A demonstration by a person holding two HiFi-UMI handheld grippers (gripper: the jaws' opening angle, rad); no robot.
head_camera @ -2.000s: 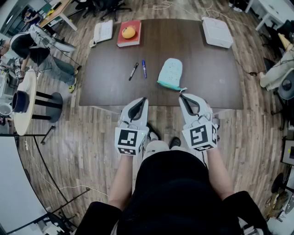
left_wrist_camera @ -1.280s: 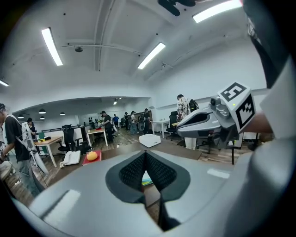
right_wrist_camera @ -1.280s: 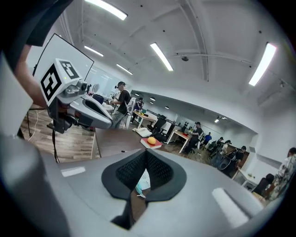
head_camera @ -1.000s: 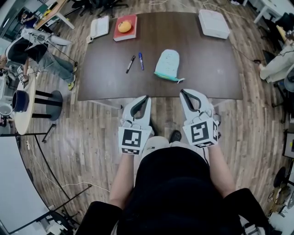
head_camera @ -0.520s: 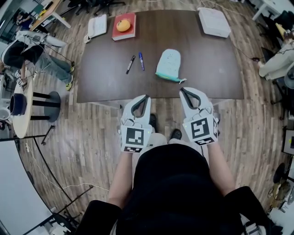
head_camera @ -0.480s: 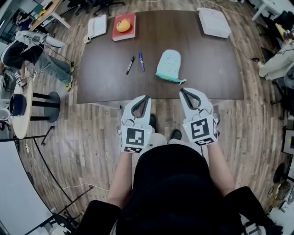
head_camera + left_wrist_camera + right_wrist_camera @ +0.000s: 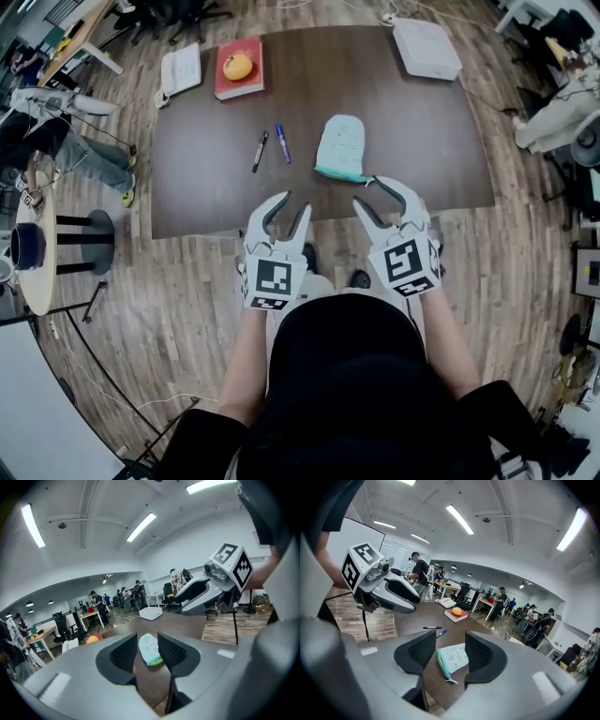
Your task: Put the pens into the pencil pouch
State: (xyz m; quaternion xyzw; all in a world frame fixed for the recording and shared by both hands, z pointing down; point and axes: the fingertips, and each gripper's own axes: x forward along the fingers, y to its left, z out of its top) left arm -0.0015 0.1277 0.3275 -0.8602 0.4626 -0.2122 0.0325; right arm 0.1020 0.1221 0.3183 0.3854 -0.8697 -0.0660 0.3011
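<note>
A pale mint pencil pouch [image 7: 340, 147] lies on the dark brown table [image 7: 412, 141], its zipper edge toward me; it also shows between the jaws as the pouch [image 7: 151, 650] and the pouch [image 7: 453, 658]. Left of it lie a black pen [image 7: 260, 150] and a blue pen [image 7: 282, 143], seen again as the black pen [image 7: 431, 628] and blue pen [image 7: 441, 633]. My left gripper [image 7: 285, 203] hovers at the table's near edge, jaws opening, nothing between them. My right gripper [image 7: 367, 188] sits just short of the pouch's near corner, jaws opening and empty.
At the table's far side are a red book [image 7: 237, 68] with an orange fruit [image 7: 236, 66] on it, a white open book [image 7: 178, 68] and a white box [image 7: 426, 49]. A round side table [image 7: 28, 246] stands at the left. People sit at both sides.
Both grippers went from shut to open and moved forward to the table's near edge. The pens and pouch lie where they were.
</note>
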